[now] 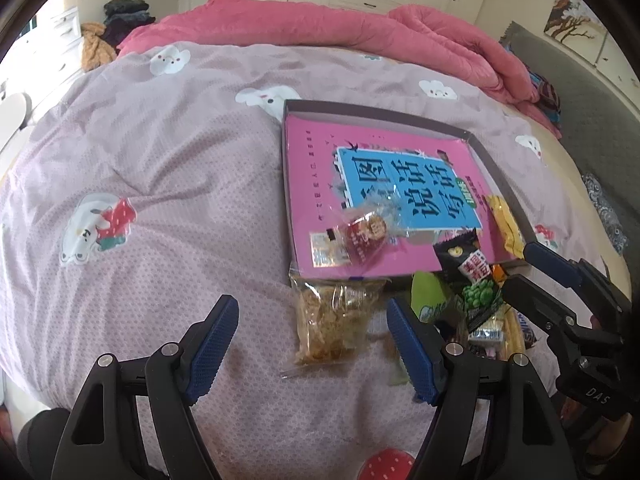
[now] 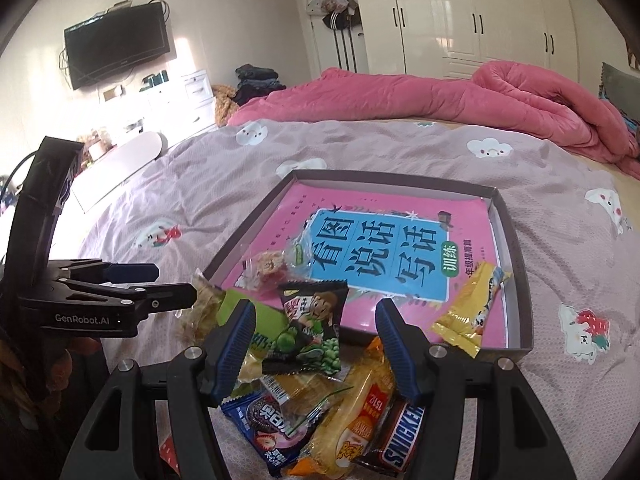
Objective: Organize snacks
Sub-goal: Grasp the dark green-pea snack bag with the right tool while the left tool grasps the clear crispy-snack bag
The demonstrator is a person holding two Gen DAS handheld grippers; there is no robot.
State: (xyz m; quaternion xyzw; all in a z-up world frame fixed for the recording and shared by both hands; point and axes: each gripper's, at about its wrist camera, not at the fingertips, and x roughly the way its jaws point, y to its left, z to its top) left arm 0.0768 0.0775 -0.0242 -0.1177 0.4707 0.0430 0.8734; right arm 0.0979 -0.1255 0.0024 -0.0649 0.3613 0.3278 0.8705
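Snack pile on the bed: one black-and-green pea packet (image 2: 310,332) on top, one blue Oreo-style wrapper (image 2: 266,428), one orange-yellow pastry packet (image 2: 356,412), one brown Snickers bar (image 2: 404,440), one lime-green sachet (image 2: 256,320). More wrappers lie beneath; cannot count them.

One shallow grey cardboard box (image 2: 516,272) lies beyond the right claw (image 2: 316,340), lined with one pink book with a blue title panel (image 2: 376,252). Inside it: one yellow foil bar (image 2: 468,312) just past the right claw's right finger, one clear-wrapped red sweet (image 2: 268,272) ahead-left, and one more small clear wrapper beside it. The pea packet overlaps the box's near edge.

Right claw: about half spread, holding nothing; the pile sits between and below its fingers, and contact with the pea packet cannot be judged.

Left claw (image 1: 312,344): spread wide, empty, over the pinkish-grey cartoon-print duvet (image 1: 140,160). One clear bag of brown flaky snack (image 1: 332,320) lies between its fingers, slightly ahead, untouched.

The left view shows that clear bag in full; in the right view it is mostly hidden behind the left claw's tip. Only the right view shows the Oreo wrapper plainly; the Snickers bar appears in the left view merely as a sliver. A rumpled pink quilt (image 2: 460,96) lies far ahead of both.
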